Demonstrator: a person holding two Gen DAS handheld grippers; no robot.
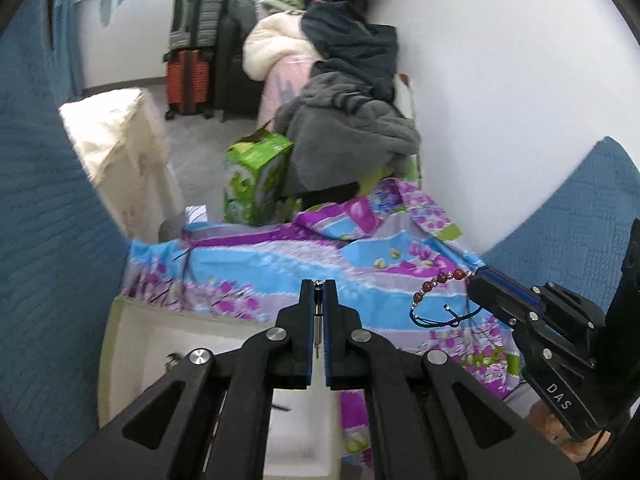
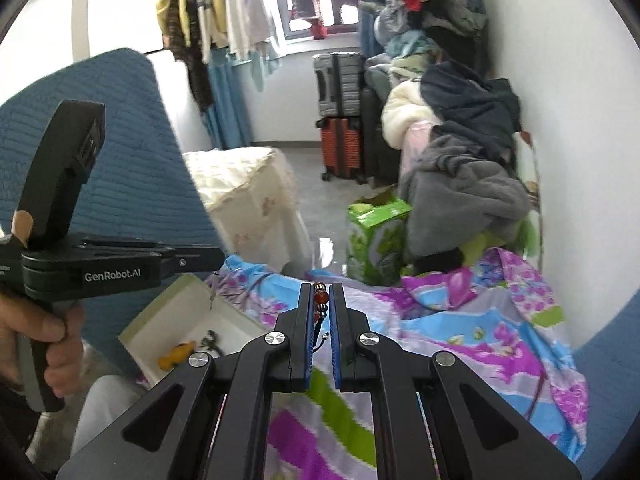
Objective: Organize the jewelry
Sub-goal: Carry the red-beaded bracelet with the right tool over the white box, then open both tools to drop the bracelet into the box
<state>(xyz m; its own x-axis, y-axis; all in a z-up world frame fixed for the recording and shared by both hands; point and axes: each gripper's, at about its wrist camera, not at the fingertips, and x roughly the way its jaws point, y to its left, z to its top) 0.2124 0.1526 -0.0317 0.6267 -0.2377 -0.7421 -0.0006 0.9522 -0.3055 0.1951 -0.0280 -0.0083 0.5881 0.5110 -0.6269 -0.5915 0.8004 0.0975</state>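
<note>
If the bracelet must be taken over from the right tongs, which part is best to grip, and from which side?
Probably the run of red beads of the bracelet hanging free beyond the right tongs, approached from the left side. The beads are thick and held up in the air, whereas the dark cord loop below is thin and slack.

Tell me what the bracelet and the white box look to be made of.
Bracelet: glossy reddish-brown beads, stone or glass by their shine, with small silver spacers on dark blue cord, clamped in the right tongs. White box: matte, thick-walled, with a moulded recess in the left wrist view, probably foam or card. The left tongs grip a thin shiny metal pin.
</note>
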